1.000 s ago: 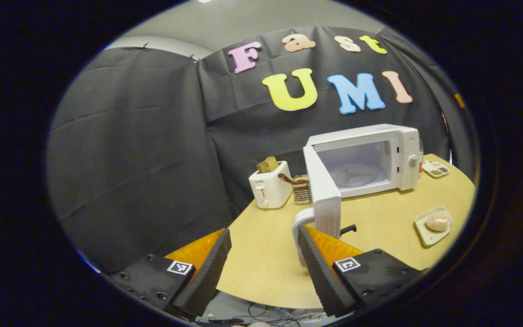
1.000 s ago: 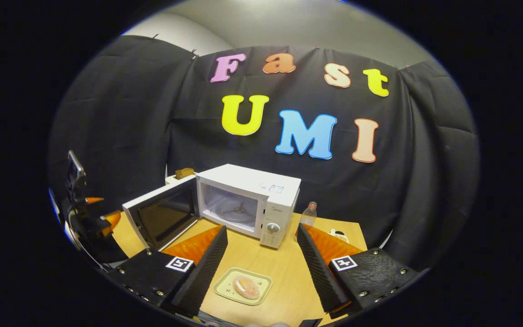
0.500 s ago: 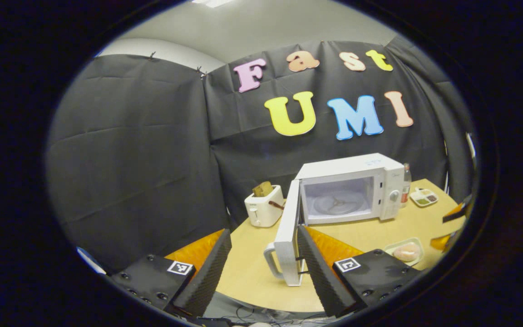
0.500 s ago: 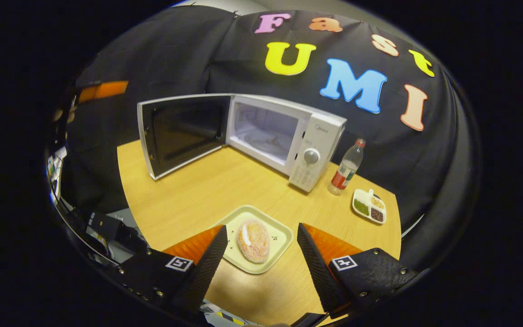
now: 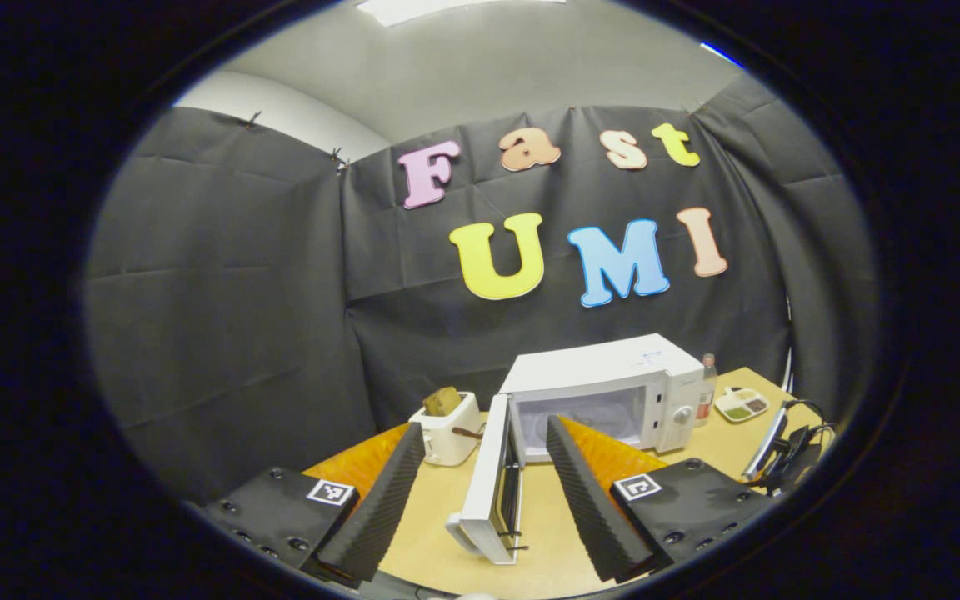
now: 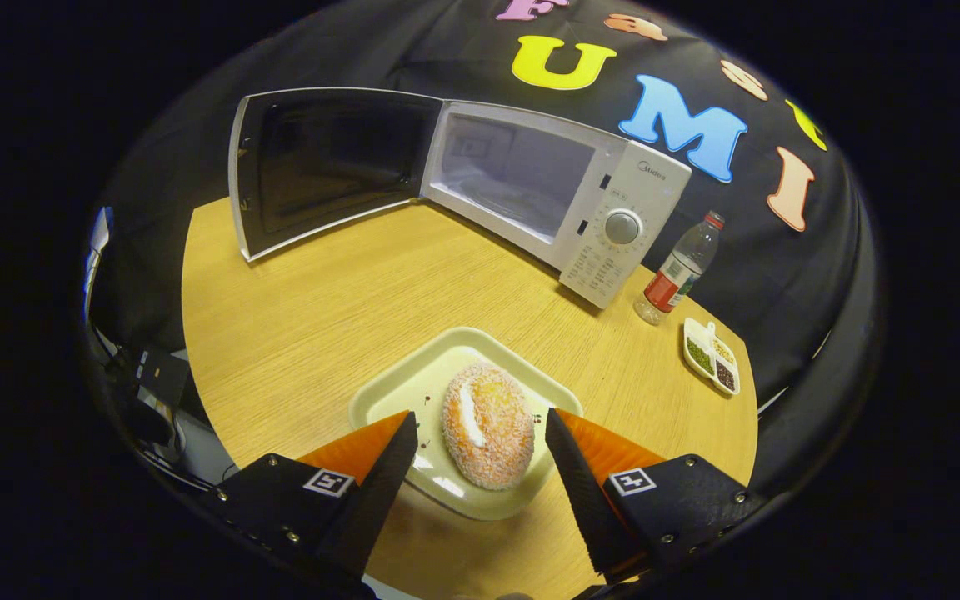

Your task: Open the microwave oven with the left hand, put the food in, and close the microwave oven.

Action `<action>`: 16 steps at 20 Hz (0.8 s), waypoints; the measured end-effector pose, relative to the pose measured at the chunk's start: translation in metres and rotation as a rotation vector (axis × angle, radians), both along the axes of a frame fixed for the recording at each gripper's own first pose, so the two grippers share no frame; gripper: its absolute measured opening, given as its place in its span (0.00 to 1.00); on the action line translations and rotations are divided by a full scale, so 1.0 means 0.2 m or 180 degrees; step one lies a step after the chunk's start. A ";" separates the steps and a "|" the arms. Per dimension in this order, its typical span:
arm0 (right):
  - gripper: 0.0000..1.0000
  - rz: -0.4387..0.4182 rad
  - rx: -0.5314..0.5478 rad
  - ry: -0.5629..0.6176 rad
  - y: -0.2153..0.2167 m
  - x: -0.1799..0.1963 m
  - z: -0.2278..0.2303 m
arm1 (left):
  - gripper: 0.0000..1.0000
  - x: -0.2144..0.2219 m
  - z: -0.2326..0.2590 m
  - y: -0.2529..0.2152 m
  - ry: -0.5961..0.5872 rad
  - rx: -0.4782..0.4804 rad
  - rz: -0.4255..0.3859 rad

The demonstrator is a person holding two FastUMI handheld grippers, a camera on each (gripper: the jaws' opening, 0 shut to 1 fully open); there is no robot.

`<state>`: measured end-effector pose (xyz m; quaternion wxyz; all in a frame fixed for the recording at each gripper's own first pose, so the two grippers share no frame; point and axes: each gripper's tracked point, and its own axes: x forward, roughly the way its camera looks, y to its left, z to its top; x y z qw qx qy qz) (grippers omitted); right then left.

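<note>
The counter point(image 6: 305, 317) is seen carrying the microwave oven point(image 6: 563, 200) toward its back, with the oven's door point(image 6: 322, 167) swung fully open to the left of the empty cavity. In the left gripper view the microwave oven point(image 5: 605, 392) is seen farther off, a toaster point(image 5: 447, 429) just left of it. A bottle point(image 6: 676, 271) stands just right of the oven and a small divided dish point(image 6: 713, 357) beyond that. In front of the oven, well apart from it, a tray point(image 6: 413, 392) holds the food point(image 6: 488, 425). The right claw point(image 6: 480, 483) is held open, its fingers either side of the food without touching it. The left claw point(image 5: 480, 492) is held open, gripping nothing.
</note>
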<state>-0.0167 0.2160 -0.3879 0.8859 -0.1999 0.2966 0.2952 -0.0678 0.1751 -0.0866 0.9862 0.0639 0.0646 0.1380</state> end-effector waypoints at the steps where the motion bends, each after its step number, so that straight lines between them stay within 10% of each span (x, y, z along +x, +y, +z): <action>1: 0.95 -0.0023 -0.0035 0.0013 0.01 0.03 -0.03 | 0.98 0.02 -0.01 0.01 0.0010 -0.0002 -0.0035; 7: 0.95 -0.0164 -0.0100 0.0268 0.00 0.09 -0.14 | 0.94 0.14 -0.05 0.06 0.0018 -0.0038 -0.0164; 16: 0.65 -0.0334 0.0347 0.0664 0.08 0.15 0.00 | 1.00 0.26 -0.12 0.11 0.0096 -0.0060 -0.0351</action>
